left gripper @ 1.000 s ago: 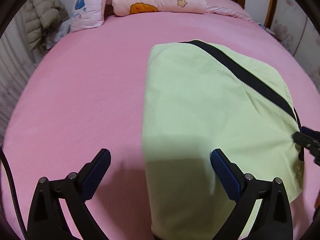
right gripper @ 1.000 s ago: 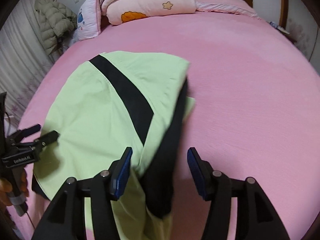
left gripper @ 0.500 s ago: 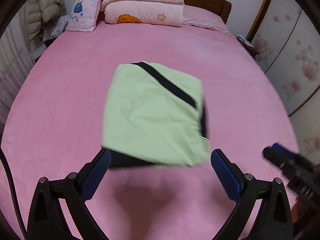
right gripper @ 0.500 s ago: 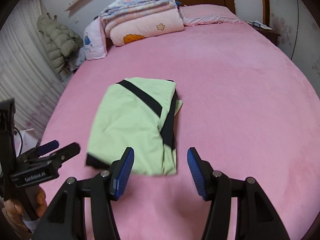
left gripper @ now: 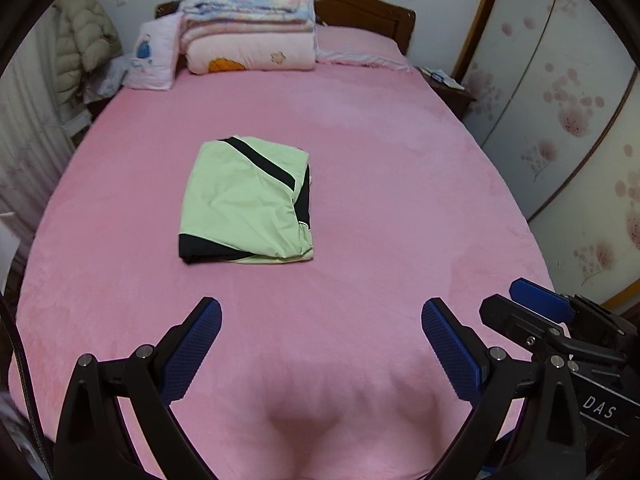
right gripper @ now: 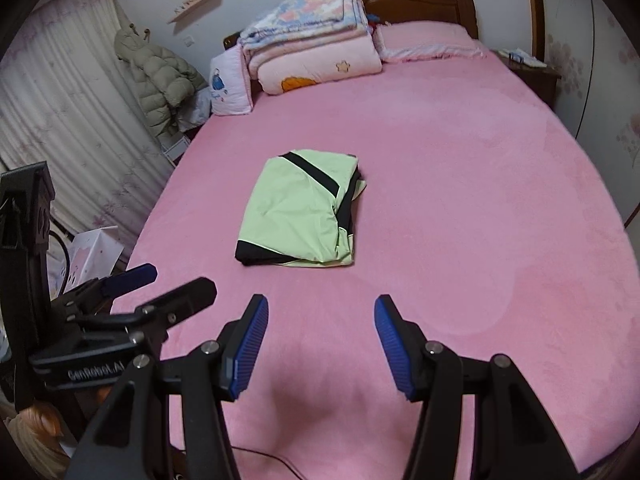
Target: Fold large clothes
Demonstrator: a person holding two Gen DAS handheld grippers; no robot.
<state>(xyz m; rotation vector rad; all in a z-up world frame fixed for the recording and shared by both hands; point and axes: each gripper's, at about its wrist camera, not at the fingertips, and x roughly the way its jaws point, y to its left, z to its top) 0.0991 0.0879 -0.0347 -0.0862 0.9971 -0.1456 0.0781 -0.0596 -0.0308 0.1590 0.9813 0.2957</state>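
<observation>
Both tongs hung clear of the cloth: your left tongs (left gripper: 320, 336) stood wide apart with nothing between the blue pads, and your right tongs (right gripper: 320, 332) were also spread, somewhat narrower, gripping nothing. You held them side by side over the near edge of the bed (left gripper: 400, 160), each showing at the margin of the other's view.

Straight ahead of them, well apart, lay the folded garment (left gripper: 244, 200), a pale green piece with a black stripe (left gripper: 260, 160) running diagonally across its top. It rested flat on the pink sheet about mid-bed, a compact rectangle whose long axis ran away from you toward the headboard (left gripper: 360, 12). Its near short edge showed a black band at the left corner; its right side showed stacked black and green layers, slightly uneven.

From your left tongs the bundle sat a little left of centre; from your right it also sat left of centre, so the left was probably the nearer arm. To my eye the folding looked finished or nearly so; any further move would mean reaching forward to that near edge.

Beyond it, stacked quilts (left gripper: 248, 28) and a pillow (left gripper: 152, 56) sat against the headboard, and a puffy coat (right gripper: 160, 76) hung at the left.
</observation>
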